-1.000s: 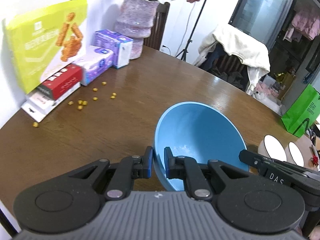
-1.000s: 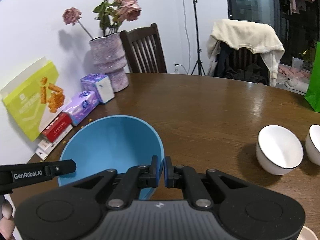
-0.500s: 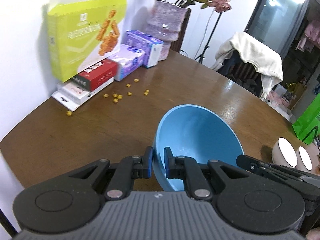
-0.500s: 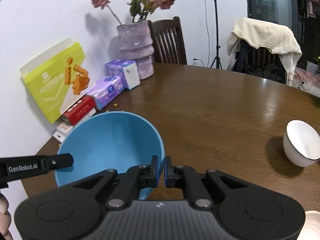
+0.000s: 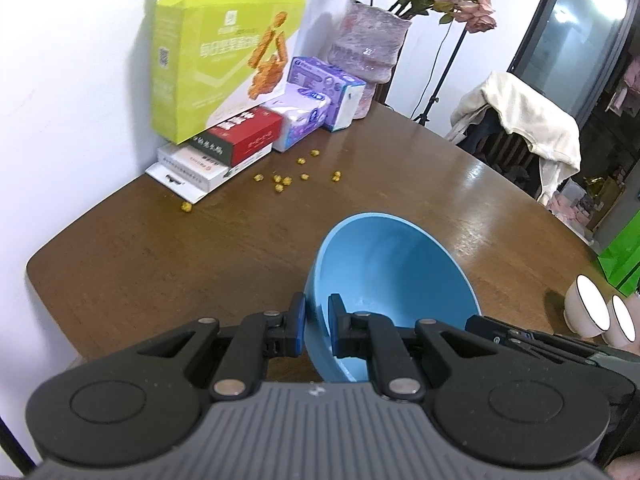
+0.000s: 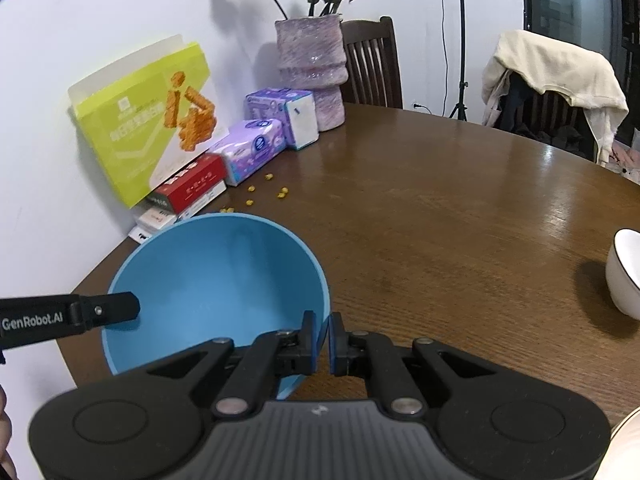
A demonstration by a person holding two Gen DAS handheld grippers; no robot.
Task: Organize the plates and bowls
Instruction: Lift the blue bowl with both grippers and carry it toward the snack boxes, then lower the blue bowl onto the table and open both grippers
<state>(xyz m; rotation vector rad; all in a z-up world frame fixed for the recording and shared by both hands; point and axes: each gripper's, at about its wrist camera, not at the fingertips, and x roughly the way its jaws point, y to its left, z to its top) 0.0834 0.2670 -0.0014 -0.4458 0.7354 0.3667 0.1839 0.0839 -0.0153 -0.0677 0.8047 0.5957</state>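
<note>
A big empty blue bowl (image 5: pixel 394 268) (image 6: pixel 212 280) hangs above the brown wooden table (image 5: pixel 180 256), held from both sides. My left gripper (image 5: pixel 316 328) is shut on its left rim, one pad inside and one outside. My right gripper (image 6: pixel 323 340) is shut on the opposite rim. The right gripper's black finger shows at the bowl's far edge in the left wrist view, and the left one at the left edge of the right wrist view. Two white bowls with dark rims (image 5: pixel 586 312) stand on the table to the right; one white bowl (image 6: pixel 624 276) shows in the right wrist view.
Against the white wall stand a lime-green snack box (image 5: pixel 220 60), stacked flat boxes (image 5: pixel 236 140), purple tissue packs (image 5: pixel 324 92) and a pink vase of roses (image 5: pixel 372 52). Small yellow crumbs (image 5: pixel 280 182) lie before them. Chairs and a green bag (image 5: pixel 620 260) stand beyond the table.
Both grippers have carried the blue bowl leftward toward the table's wall-side corner; the boxes have shifted right in view and look nearer, and the white bowls have slid toward the right edge.
</note>
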